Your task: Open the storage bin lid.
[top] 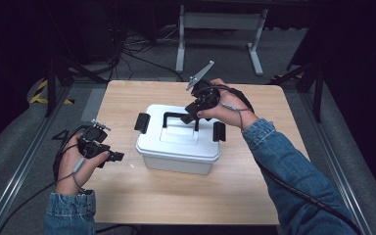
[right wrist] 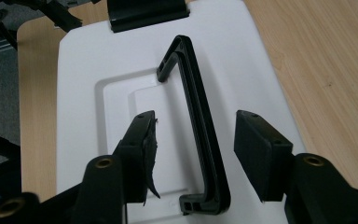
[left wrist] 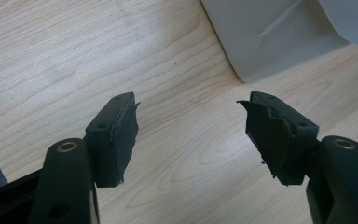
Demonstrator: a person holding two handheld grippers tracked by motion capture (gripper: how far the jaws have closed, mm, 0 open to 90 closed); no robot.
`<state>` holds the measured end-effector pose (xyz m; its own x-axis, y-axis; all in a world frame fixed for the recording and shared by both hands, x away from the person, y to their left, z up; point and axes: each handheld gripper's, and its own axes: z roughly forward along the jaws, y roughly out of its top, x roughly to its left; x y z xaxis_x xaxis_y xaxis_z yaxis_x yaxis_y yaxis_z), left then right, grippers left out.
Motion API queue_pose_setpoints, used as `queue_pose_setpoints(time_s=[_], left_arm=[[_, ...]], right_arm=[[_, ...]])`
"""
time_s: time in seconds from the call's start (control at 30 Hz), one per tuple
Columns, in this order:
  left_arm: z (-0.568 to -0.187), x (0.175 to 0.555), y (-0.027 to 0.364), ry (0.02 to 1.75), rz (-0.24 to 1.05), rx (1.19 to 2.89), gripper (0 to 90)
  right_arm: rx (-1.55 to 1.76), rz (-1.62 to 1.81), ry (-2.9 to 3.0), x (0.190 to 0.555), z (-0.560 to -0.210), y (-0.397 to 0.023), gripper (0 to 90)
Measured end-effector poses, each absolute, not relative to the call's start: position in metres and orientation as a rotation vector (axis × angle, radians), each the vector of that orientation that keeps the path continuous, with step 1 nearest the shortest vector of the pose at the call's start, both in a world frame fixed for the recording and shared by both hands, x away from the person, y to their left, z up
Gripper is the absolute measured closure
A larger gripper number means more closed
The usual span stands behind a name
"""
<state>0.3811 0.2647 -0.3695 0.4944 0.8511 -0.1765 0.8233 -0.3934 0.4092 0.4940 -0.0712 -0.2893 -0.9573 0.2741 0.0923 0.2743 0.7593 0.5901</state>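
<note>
A white lidded plastic box (top: 178,147) stands in the middle of the wooden table, with black latches at its left (top: 142,122) and right (top: 219,131) ends. Its black carry handle (top: 181,119) stands upright on the lid. My right gripper (top: 192,113) hangs over the lid, open, and the handle (right wrist: 199,126) passes between its two pads without touching them. My left gripper (top: 113,156) is held just above the table to the left of the box, open with nothing between its pads (left wrist: 116,140). A corner of the box (left wrist: 279,37) lies ahead of it.
The wooden table (top: 127,191) has bare surface in front of and beside the box. Metal rails (top: 24,161) run along both sides of the table. A white metal stand (top: 220,29) and cables (top: 127,49) lie on the floor beyond the far edge.
</note>
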Motion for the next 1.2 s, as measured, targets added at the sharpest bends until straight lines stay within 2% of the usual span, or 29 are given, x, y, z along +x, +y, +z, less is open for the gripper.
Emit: queue_pose_setpoints(time_s=[0.23,0.27,0.4,0.8,1.2], left_arm=[[-0.37,0.382,0.265,1.38,0.084,2.306,34.8],[-0.37,0.381,0.265,1.382,0.085,2.306,34.8],[-0.37,0.382,0.264,1.383,0.077,2.306,34.8],[-0.371,0.382,0.264,1.384,0.077,2.307,34.7],[-0.372,0.382,0.264,1.384,0.072,2.312,34.6]], right_arm=[[-0.462,-0.965,-2.934,0.498,-0.298,-0.064,51.3],[-0.434,-0.958,-2.949,0.499,-0.3,-0.063,56.1],[-0.413,-0.927,-2.958,0.496,-0.301,-0.06,65.5],[-0.323,-0.882,-2.981,0.49,-0.301,-0.055,82.3],[-0.231,-0.859,-3.006,0.488,-0.298,-0.052,84.1]])
